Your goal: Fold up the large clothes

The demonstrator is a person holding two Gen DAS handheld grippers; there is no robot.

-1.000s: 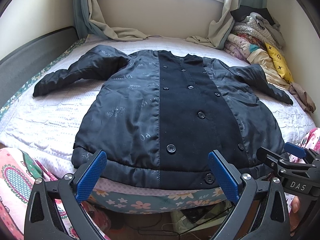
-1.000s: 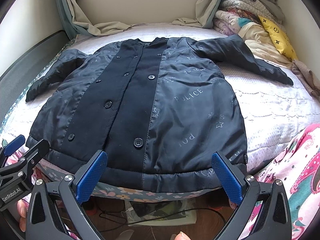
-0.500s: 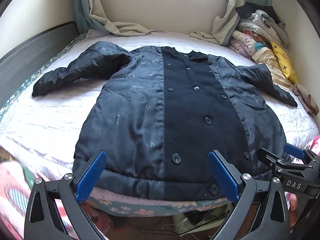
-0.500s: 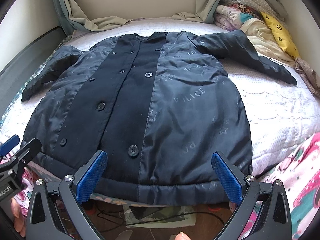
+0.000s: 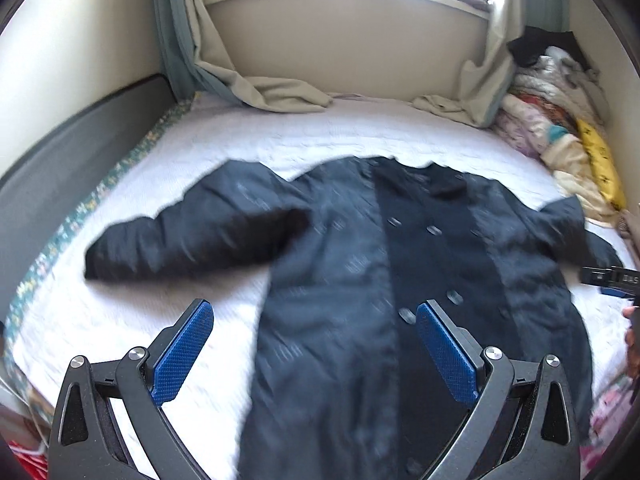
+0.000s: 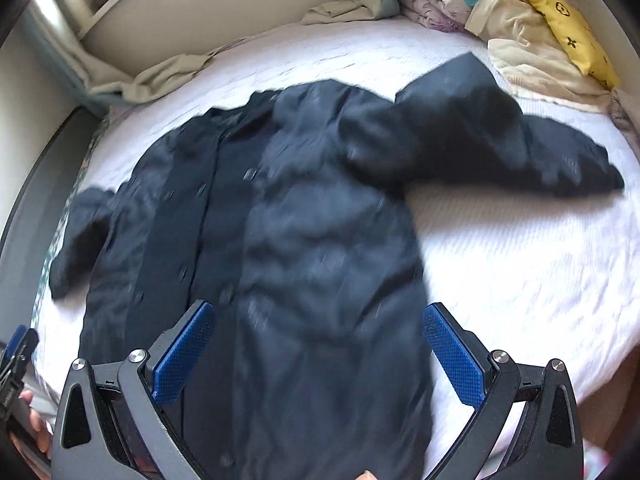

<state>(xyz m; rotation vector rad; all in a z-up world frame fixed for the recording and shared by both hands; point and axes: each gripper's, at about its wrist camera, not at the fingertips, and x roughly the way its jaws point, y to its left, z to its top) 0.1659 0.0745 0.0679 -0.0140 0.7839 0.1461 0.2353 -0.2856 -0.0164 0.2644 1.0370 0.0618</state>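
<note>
A: Dark navy padded coat (image 5: 352, 280), buttoned front panel up, spread flat on the white bed (image 5: 280, 140); fills centre and lower frame in both views, sleeves out to the sides.

B: Grippers?

A: Left gripper (image 5: 314, 354), blue fingers (image 5: 182, 354) wide apart above the hem, holding nothing. Right gripper (image 6: 318, 354), likewise apart and empty.

B: Other items?

A: Pile of bedding (image 6: 500, 20), upper right.

The coat (image 5: 340, 280) is slightly shiny dark cloth; the bed (image 5: 280, 144) cover is matt, textured white fabric; gripper pads (image 5: 184, 354) are knurled blue plastic.
</note>
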